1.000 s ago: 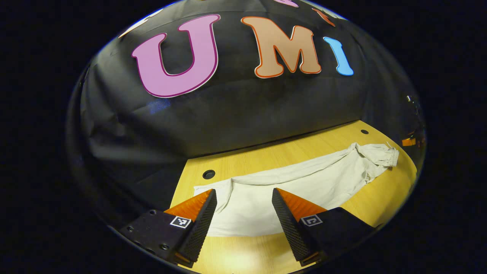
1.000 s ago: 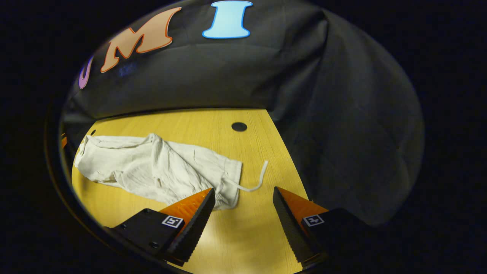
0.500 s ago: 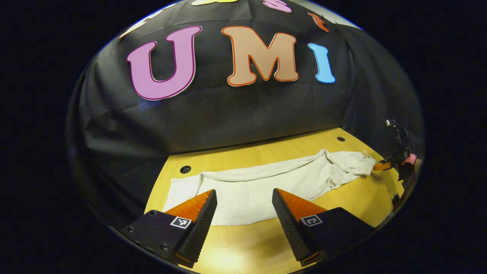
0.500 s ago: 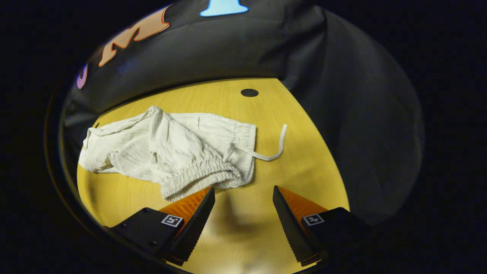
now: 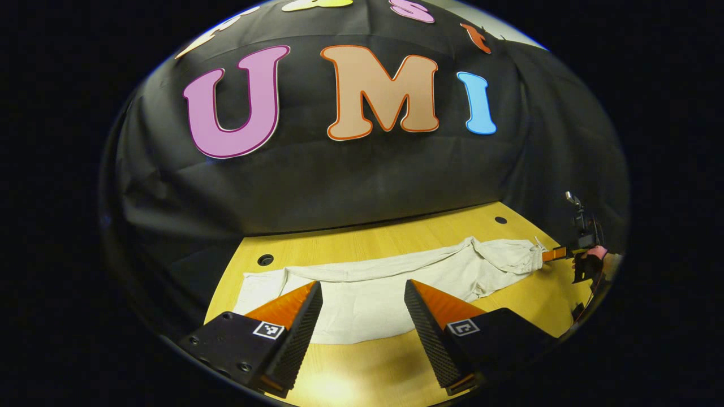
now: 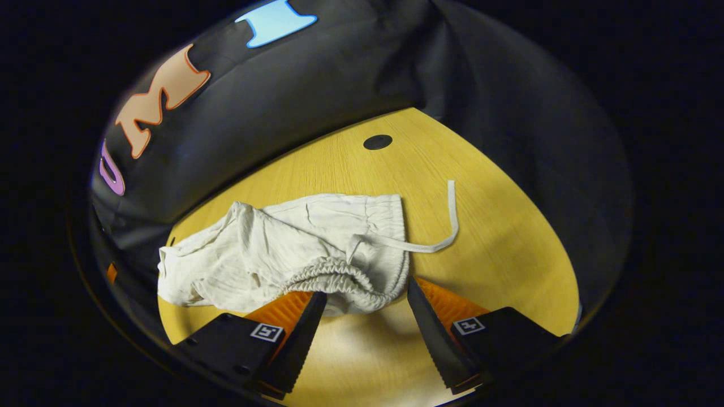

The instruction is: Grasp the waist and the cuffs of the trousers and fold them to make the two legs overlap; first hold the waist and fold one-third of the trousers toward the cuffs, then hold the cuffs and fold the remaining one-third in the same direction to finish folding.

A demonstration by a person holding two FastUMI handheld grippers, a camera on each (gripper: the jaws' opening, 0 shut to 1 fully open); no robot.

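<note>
While both tongs gape, I see L gripper (image 5: 362, 294) over trousers (image 5: 396, 277) cuff end, R gripper (image 6: 365, 302) straddling waistband (image 6: 345, 277), table (image 6: 498, 237) beneath.

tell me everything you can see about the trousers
The trousers are off-white, of thin, creased cloth, and lie stretched lengthwise on the wooden table. The gathered elastic waist is bunched and sits in the gap of the open right gripper, not yet pinched. A flat drawstring trails from the waist onto the bare table. In the left gripper view the smoother leg end lies between the fingers of the open left gripper.
</note>
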